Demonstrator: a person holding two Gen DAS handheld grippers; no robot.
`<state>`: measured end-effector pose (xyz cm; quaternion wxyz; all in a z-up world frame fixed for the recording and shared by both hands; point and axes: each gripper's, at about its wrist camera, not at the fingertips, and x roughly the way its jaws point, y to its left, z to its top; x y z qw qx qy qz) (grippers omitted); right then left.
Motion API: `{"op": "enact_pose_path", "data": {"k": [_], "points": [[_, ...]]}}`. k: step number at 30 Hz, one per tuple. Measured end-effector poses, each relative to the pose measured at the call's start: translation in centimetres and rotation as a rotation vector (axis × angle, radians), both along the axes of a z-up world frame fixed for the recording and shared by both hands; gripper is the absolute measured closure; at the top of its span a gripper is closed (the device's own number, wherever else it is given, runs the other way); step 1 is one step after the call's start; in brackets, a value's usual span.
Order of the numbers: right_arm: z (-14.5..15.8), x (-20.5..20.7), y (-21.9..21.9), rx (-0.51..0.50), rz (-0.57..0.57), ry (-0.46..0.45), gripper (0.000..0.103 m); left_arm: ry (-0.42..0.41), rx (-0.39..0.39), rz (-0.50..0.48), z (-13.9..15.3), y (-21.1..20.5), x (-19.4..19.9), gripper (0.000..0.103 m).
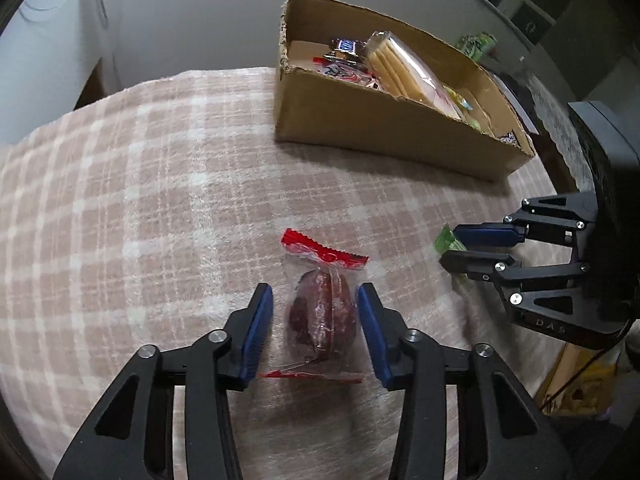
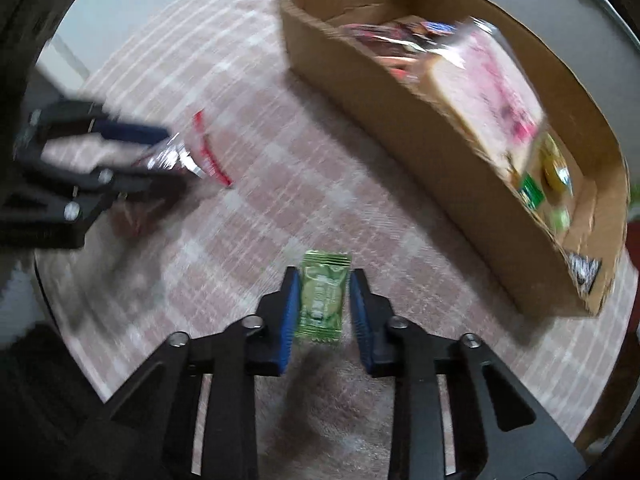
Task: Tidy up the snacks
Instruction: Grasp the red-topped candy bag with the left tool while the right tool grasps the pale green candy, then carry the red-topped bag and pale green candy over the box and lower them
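A clear packet with red ends holding a dark red snack (image 1: pixel 322 312) lies on the pink plaid cloth (image 1: pixel 160 200). My left gripper (image 1: pixel 316 300) is open, its jaws on either side of the packet without touching it. A small green snack packet (image 2: pixel 322 296) lies on the cloth between the open jaws of my right gripper (image 2: pixel 323 292). The right gripper also shows in the left wrist view (image 1: pixel 456 246), with the green packet (image 1: pixel 448 240) at its tips. The left gripper (image 2: pixel 168 152) and red packet (image 2: pixel 200 156) show blurred in the right wrist view.
A long open cardboard box (image 1: pixel 384 132) stands at the back of the cloth, holding a pack of pale wafers (image 1: pixel 404 68) and several small wrapped snacks. It also shows in the right wrist view (image 2: pixel 400 112). The table edge runs along the left and right.
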<state>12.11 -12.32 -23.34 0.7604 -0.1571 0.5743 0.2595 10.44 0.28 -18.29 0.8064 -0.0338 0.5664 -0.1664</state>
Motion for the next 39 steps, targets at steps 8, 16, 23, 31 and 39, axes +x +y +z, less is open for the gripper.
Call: {"op": "enact_pose_path", "data": {"k": [8,16,23,31,39], "points": [[-0.4,-0.3,-0.8,0.016,-0.063,-0.005,0.079,-0.012,-0.003,0.047,-0.4,-0.5,-0.9,0.066],[-0.2,-1.1,-0.7,-0.012,-0.069,-0.045,0.079,-0.017,0.004,0.107,-0.2,0.3,-1.8,0.07],[0.6,-1.1,-1.6,0.042,-0.137,-0.043,0.08,-0.06,0.034,0.097,1.0,-0.7,-2.1,0.07],[3.2,-1.3,-4.5,0.104,-0.191,-0.057,0.08,-0.105,0.02,0.097,2.7,-1.0,-2.2,0.07],[6.9,-1.3,-6.8,0.158,-0.233,-0.11,0.081,-0.15,0.01,0.087,4.8,-1.7,-1.3,0.07]]}}
